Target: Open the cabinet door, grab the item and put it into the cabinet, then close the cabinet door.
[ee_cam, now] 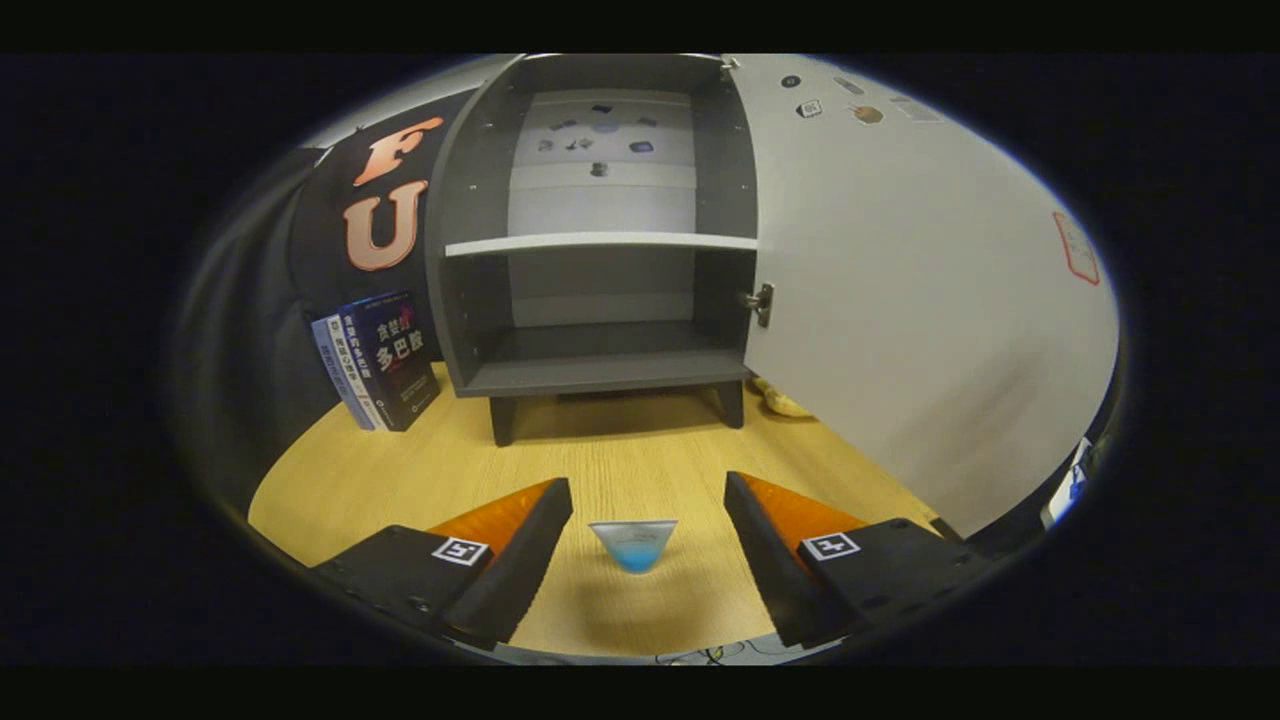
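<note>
Yellow object [782, 402] behind door [930, 300]

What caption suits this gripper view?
Open fingers flank a small blue cup on the table, facing the open cabinet.

We're in a staged recording booth dressed up as a home corner: black cloth wall [330, 250] at ten o'clock, a light wooden tabletop [620, 460] underfoot, a small grey cabinet [600, 300] at twelve with its door [930, 300] swung open, a few books [375, 360] propped just left.
</note>
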`<state>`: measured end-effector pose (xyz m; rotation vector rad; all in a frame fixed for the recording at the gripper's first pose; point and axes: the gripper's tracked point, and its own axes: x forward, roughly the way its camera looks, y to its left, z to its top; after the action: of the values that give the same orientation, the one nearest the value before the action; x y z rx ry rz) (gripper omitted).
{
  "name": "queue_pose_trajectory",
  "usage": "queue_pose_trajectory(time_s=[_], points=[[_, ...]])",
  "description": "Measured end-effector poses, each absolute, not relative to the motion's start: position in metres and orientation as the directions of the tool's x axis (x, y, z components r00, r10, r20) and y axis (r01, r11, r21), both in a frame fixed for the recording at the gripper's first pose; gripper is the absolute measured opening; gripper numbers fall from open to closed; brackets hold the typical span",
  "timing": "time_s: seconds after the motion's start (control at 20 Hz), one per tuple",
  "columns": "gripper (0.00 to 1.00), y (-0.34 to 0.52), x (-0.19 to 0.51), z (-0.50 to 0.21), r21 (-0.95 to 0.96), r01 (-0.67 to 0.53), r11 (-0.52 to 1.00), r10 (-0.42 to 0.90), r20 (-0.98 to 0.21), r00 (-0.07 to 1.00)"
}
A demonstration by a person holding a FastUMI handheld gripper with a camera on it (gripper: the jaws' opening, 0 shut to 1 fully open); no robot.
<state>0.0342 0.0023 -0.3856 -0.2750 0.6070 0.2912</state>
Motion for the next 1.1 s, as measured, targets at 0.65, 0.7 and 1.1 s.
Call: queue_pose_trajectory(time_s=[0.65,0.7,1.1], points=[[0.63,-0.009,0.035,-0.446,-0.123,-0.331,0.936,0.148,-0.714,0.684],[0.63,-0.006,0.034,-0.441,-0.111,-0.331,0.937,0.152,-0.723,0.674],[0.63,0.046,0.061,-0.331,-0.1,-0.37,0.924,0.222,-0.647,0.729]])
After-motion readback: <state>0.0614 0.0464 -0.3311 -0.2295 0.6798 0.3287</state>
